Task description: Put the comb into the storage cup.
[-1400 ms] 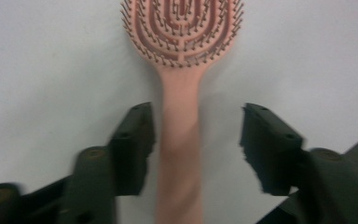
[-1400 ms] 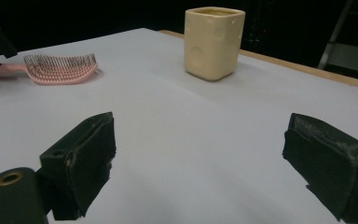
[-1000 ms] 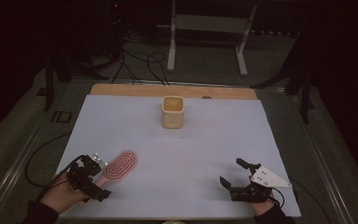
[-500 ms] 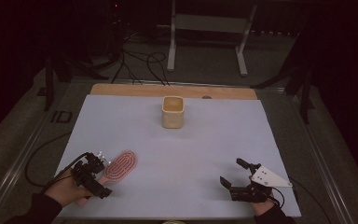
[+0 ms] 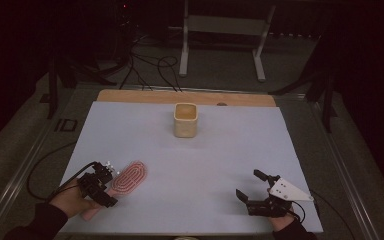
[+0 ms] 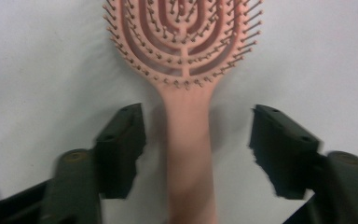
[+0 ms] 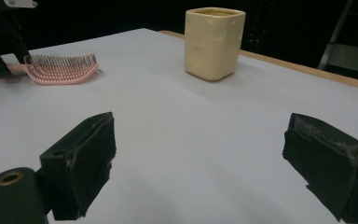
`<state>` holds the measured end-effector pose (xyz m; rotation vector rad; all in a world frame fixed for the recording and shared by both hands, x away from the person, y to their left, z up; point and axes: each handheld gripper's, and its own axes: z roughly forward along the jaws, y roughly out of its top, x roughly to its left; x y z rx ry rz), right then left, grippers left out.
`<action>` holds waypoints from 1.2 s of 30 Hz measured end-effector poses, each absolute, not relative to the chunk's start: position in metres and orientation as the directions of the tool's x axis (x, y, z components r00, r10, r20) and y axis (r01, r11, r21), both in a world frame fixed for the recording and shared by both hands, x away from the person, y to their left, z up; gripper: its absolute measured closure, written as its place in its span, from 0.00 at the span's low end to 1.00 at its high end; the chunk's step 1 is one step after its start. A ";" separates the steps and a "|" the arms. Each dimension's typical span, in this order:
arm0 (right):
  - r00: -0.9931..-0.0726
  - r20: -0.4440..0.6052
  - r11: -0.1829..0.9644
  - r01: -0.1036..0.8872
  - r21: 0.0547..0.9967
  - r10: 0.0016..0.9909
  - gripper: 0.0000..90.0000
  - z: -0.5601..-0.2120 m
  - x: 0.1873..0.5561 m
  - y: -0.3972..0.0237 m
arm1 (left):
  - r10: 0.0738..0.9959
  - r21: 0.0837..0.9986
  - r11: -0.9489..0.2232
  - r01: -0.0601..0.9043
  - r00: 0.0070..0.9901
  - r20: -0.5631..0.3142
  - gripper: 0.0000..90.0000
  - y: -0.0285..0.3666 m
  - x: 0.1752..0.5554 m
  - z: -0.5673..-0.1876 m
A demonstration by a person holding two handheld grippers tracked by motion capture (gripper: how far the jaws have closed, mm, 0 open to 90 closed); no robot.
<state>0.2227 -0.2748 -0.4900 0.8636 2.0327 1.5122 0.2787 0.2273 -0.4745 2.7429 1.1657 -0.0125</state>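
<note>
Left gripper view: hairbrush (image 6: 182,70) handle is straddled by the left hand-held gripper (image 6: 198,149), jaws just closing, not yet pinched. Lifting's left; right hand-held gripper (image 7: 200,158) is spread.

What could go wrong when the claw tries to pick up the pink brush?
The left claw has just been closing around the pink plastic hairbrush's handle, but its pads are not touching it yet. The handle sits nearer one pad, so the brush might twist or slide on the smooth white table cover. Held by the handle alone, its head may droop.
</note>
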 end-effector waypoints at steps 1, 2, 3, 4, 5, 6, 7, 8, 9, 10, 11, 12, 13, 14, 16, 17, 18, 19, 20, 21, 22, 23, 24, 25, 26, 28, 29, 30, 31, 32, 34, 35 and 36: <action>-0.697 0.004 0.200 0.211 0.957 0.717 0.10 -0.490 0.223 -0.274 | 0.717 0.142 -0.681 0.719 0.693 -0.070 0.45 0.227 0.279 -0.475; -0.697 -0.001 0.202 0.206 0.957 0.717 0.10 -0.490 0.223 -0.274 | 0.711 0.141 -0.687 0.713 0.700 -0.076 0.49 0.226 0.280 -0.475; -0.697 -0.005 0.205 0.203 0.957 0.717 0.10 -0.490 0.222 -0.275 | 0.712 0.140 -0.686 0.714 0.698 -0.072 0.52 0.226 0.280 -0.475; -0.697 0.002 0.200 0.208 0.958 0.717 0.10 -0.490 0.223 -0.275 | 0.717 0.138 -0.682 0.718 0.694 -0.065 0.58 0.226 0.281 -0.474; -0.697 0.002 0.200 0.208 0.958 0.717 0.10 -0.490 0.223 -0.275 | 0.719 0.139 -0.679 0.721 0.692 -0.073 0.58 0.226 0.282 -0.474; -0.697 0.005 0.199 0.211 0.957 0.717 0.10 -0.490 0.223 -0.275 | 0.721 0.140 -0.677 0.723 0.689 -0.069 0.60 0.226 0.282 -0.474; -0.697 0.000 0.203 0.209 0.957 0.717 0.10 -0.490 0.223 -0.275 | 0.718 0.132 -0.682 0.719 0.693 -0.064 0.61 0.225 0.283 -0.475; -0.698 -0.004 0.204 0.204 0.958 0.716 0.10 -0.490 0.223 -0.275 | 0.717 0.127 -0.684 0.718 0.694 -0.063 0.65 0.224 0.283 -0.476; -0.697 -0.007 0.205 0.201 0.958 0.717 0.10 -0.490 0.222 -0.275 | 0.717 0.121 -0.685 0.718 0.694 -0.061 0.66 0.223 0.284 -0.476; -0.697 -0.005 0.203 0.201 0.958 0.717 0.10 -0.490 0.222 -0.275 | 0.718 0.115 -0.686 0.719 0.694 -0.054 0.66 0.222 0.284 -0.476; -0.697 -0.001 0.199 0.203 0.959 0.717 0.10 -0.490 0.222 -0.275 | 0.717 0.107 -0.689 0.717 0.696 -0.048 0.68 0.222 0.284 -0.477; -0.697 0.001 0.200 0.206 0.958 0.717 0.10 -0.490 0.223 -0.275 | 0.722 0.107 -0.682 0.723 0.690 -0.053 0.70 0.222 0.285 -0.477; -0.697 -0.001 0.201 0.206 0.958 0.717 0.10 -0.490 0.222 -0.275 | 0.720 0.100 -0.686 0.721 0.692 -0.049 0.70 0.222 0.286 -0.477; -0.696 -0.006 0.204 0.202 0.958 0.718 0.10 -0.490 0.222 -0.275 | 0.721 0.096 -0.685 0.722 0.691 -0.046 0.73 0.223 0.286 -0.477; -0.697 -0.001 0.199 0.204 0.958 0.717 0.10 -0.490 0.223 -0.275 | 0.728 0.092 -0.677 0.730 0.683 -0.060 0.76 0.224 0.287 -0.479; -0.696 0.000 0.201 0.207 0.957 0.718 0.10 -0.490 0.223 -0.275 | 0.731 0.077 -0.675 0.734 0.679 -0.065 0.76 0.223 0.288 -0.481; -0.696 0.000 0.201 0.207 0.957 0.718 0.10 -0.490 0.223 -0.275 | 0.731 0.077 -0.675 0.734 0.679 -0.065 0.77 0.223 0.288 -0.481; -0.696 -0.005 0.204 0.204 0.957 0.718 0.10 -0.490 0.222 -0.275 | 0.733 0.067 -0.674 0.736 0.677 -0.069 0.77 0.223 0.289 -0.482; -0.697 -0.009 0.206 0.200 0.958 0.717 0.10 -0.490 0.222 -0.275 | 0.732 0.066 -0.674 0.735 0.678 -0.070 0.77 0.223 0.289 -0.483; -0.697 -0.003 0.201 0.203 0.958 0.717 0.10 -0.490 0.223 -0.275 | 0.739 0.064 -0.666 0.743 0.669 -0.075 0.78 0.222 0.289 -0.483; -0.697 -0.003 0.201 0.203 0.958 0.717 0.10 -0.490 0.223 -0.275 | 0.742 0.064 -0.663 0.746 0.666 -0.075 0.78 0.223 0.289 -0.483; -0.697 -0.002 0.203 0.206 0.957 0.717 0.10 -0.490 0.223 -0.275 | 0.744 0.066 -0.660 0.748 0.664 -0.074 0.78 0.223 0.289 -0.483; -0.697 -0.002 0.203 0.206 0.957 0.717 0.10 -0.490 0.223 -0.275 | 0.746 0.066 -0.659 0.750 0.662 -0.076 0.78 0.223 0.289 -0.483; -0.697 -0.010 0.207 0.200 0.958 0.717 0.10 -0.490 0.222 -0.275 | 0.744 0.068 -0.660 0.748 0.664 -0.079 0.79 0.224 0.290 -0.483; -0.698 -0.008 0.206 0.201 0.958 0.716 0.10 -0.490 0.222 -0.275 | 0.744 0.068 -0.660 0.748 0.664 -0.079 0.79 0.224 0.290 -0.483; -0.698 -0.002 0.202 0.205 0.958 0.716 0.10 -0.490 0.223 -0.275 | 0.749 0.075 -0.653 0.754 0.657 -0.084 0.79 0.224 0.289 -0.483; -0.697 -0.001 0.204 0.208 0.957 0.717 0.10 -0.490 0.223 -0.275 | 0.749 0.076 -0.653 0.754 0.657 -0.085 0.79 0.225 0.289 -0.483; -0.697 -0.002 0.205 0.207 0.957 0.717 0.10 -0.490 0.223 -0.274 | 0.748 0.077 -0.653 0.753 0.658 -0.086 0.79 0.225 0.289 -0.483; -0.697 -0.008 0.208 0.203 0.957 0.717 0.10 -0.490 0.222 -0.274 | 0.748 0.082 -0.653 0.753 0.659 -0.085 0.79 0.225 0.289 -0.483; -0.697 -0.009 0.208 0.201 0.957 0.717 0.10 -0.490 0.222 -0.275 | 0.747 0.089 -0.654 0.752 0.659 -0.081 0.79 0.225 0.288 -0.483; -0.696 0.000 0.202 0.209 0.957 0.718 0.10 -0.490 0.223 -0.275 | 0.751 0.105 -0.648 0.755 0.655 -0.079 0.79 0.226 0.286 -0.483; -0.694 0.000 0.202 0.210 0.957 0.720 0.10 -0.490 0.223 -0.275 | 0.752 0.115 -0.645 0.755 0.655 -0.077 0.79 0.227 0.285 -0.483; -0.694 0.000 0.202 0.210 0.957 0.720 0.10 -0.490 0.223 -0.275 | 0.754 0.123 -0.642 0.757 0.652 -0.080 0.79 0.228 0.285 -0.483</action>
